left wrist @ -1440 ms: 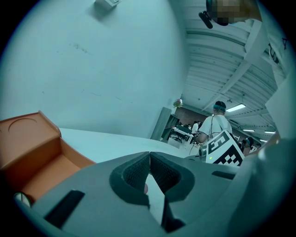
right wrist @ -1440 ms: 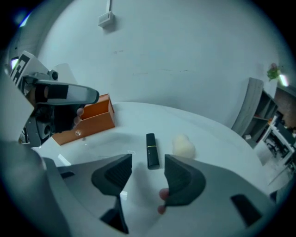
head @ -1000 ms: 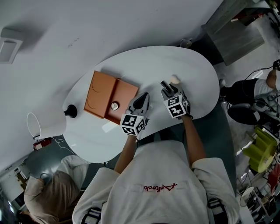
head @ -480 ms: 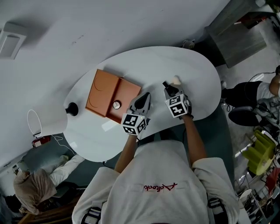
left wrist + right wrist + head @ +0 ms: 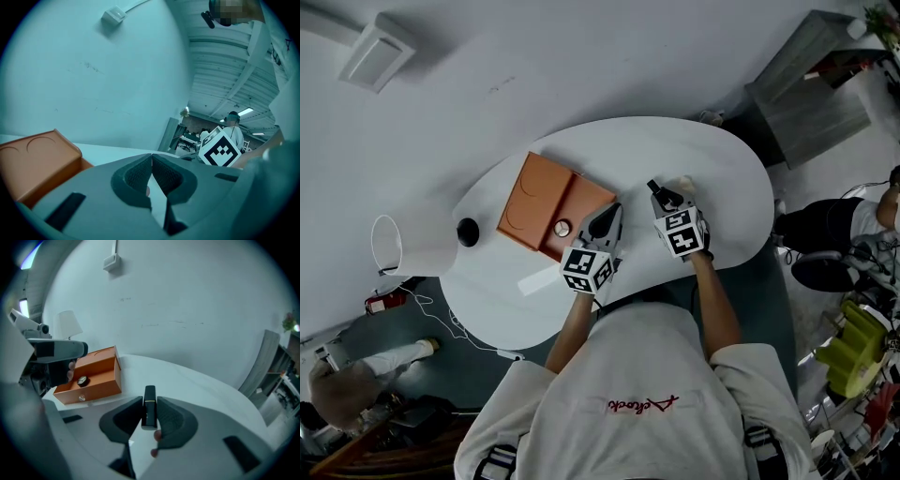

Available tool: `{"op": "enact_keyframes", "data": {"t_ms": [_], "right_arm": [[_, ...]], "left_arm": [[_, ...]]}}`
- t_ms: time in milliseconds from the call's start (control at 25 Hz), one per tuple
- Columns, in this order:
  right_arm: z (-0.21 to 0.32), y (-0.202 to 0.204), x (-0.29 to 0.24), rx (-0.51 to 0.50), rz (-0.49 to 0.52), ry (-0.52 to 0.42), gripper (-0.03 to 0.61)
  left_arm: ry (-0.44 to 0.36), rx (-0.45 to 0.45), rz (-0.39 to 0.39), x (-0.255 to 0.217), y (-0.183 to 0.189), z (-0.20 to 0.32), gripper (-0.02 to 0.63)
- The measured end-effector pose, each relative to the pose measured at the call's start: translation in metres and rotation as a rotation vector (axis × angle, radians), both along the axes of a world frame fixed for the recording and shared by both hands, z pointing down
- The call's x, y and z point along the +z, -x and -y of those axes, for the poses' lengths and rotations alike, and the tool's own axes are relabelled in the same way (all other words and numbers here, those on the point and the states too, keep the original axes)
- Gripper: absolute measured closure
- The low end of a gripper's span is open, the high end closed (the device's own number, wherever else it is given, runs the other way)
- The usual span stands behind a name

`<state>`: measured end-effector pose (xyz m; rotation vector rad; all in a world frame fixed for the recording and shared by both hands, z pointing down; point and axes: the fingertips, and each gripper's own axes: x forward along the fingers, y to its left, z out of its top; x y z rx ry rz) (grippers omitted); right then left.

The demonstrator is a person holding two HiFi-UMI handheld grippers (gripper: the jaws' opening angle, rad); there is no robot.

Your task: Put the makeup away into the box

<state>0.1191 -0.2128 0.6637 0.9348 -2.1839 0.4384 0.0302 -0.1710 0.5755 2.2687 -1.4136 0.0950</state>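
Observation:
The orange box [image 5: 551,202] lies open at the middle left of the white table [image 5: 727,159], with a small round compact [image 5: 562,228] in its tray. My right gripper [image 5: 657,191] is shut on a black lipstick tube [image 5: 149,394], held upright between the pads above the table. A pale round makeup piece [image 5: 682,184] lies just right of that gripper. My left gripper [image 5: 607,215] hovers by the box's near right corner, its pads [image 5: 140,174] meeting with nothing between them. In the right gripper view the box [image 5: 93,373] and compact [image 5: 82,380] show at the left.
A black round object [image 5: 468,232] sits near the table's left edge, beside a white lamp [image 5: 412,246]. A flat white strip [image 5: 534,280] lies on the table near me. A person [image 5: 337,394] sits on the floor at the lower left. Grey cabinet [image 5: 806,80] stands beyond the table's right end.
My right gripper's jaws have closed on the lipstick and lifted it off the table. The left gripper has risen a little beside the box.

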Motion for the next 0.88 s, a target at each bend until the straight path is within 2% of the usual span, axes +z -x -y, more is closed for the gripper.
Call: {"op": "enact_keyframes", "data": {"t_ms": [440,640,880], "right_arm": [[0.001,0.052,-0.037,-0.085,0.037,-0.068,0.474],[-0.003,0.098,-0.050,-0.186,0.053,-0.098,0.474],[-0.030,0.166,-0.049,-0.350,0.071,-0.084,0.474]], "left_arm": [[-0.067,-0.090,0.012,-0.030,0.046,-0.008,0.603],[-0.083,-0.180,0.024,-0.038,0.085,-0.021,0.603],[-0.085,-0.340,0.036,-0.039,0.144,-0.053,0.603]]}}
